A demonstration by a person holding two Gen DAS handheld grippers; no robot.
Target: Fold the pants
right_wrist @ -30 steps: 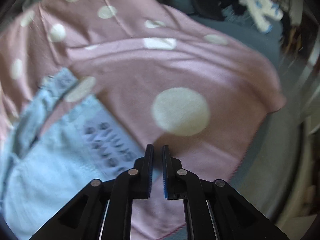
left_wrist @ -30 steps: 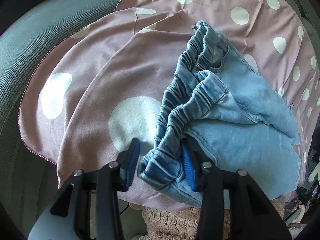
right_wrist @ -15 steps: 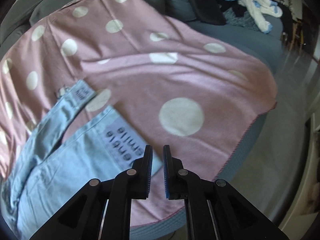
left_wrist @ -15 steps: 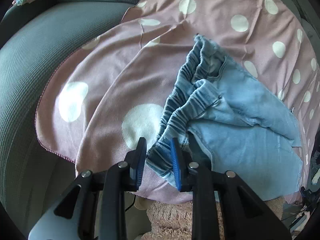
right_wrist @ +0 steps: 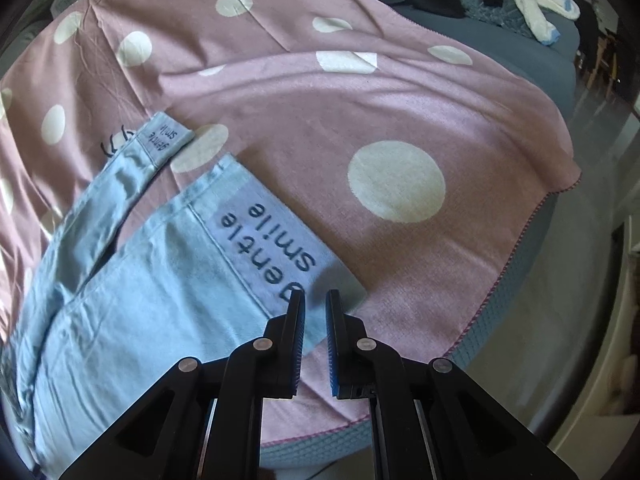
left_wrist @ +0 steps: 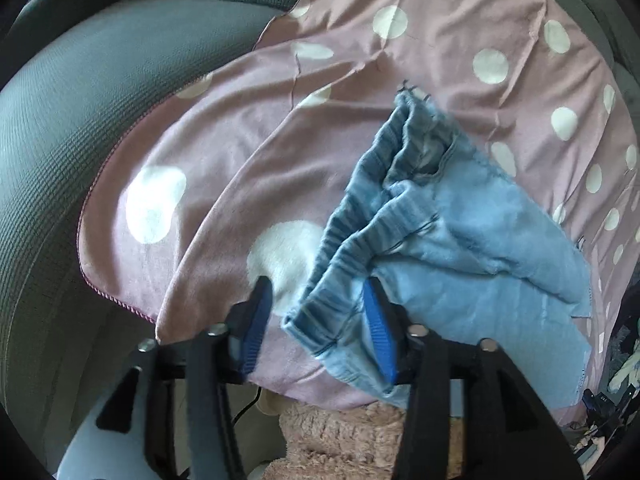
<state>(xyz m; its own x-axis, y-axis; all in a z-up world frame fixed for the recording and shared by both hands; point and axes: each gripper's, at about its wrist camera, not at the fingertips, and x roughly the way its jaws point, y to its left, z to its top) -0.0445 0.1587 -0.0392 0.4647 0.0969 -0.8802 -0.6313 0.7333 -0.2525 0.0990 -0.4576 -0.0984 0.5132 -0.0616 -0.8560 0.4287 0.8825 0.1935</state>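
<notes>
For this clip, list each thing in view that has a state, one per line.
Light blue denim pants: crumpled at the elastic waistband, legs spread out, not folded.
Pink white-dotted blanket: spread over the grey couch, creased.
Left gripper: open, astride the waistband corner.
Right gripper: nearly closed, empty, above the "gentle smile" hem.

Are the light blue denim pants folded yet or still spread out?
Not folded: the light blue denim pants lie spread on the pink polka-dot blanket, legs apart, waistband bunched.
</notes>
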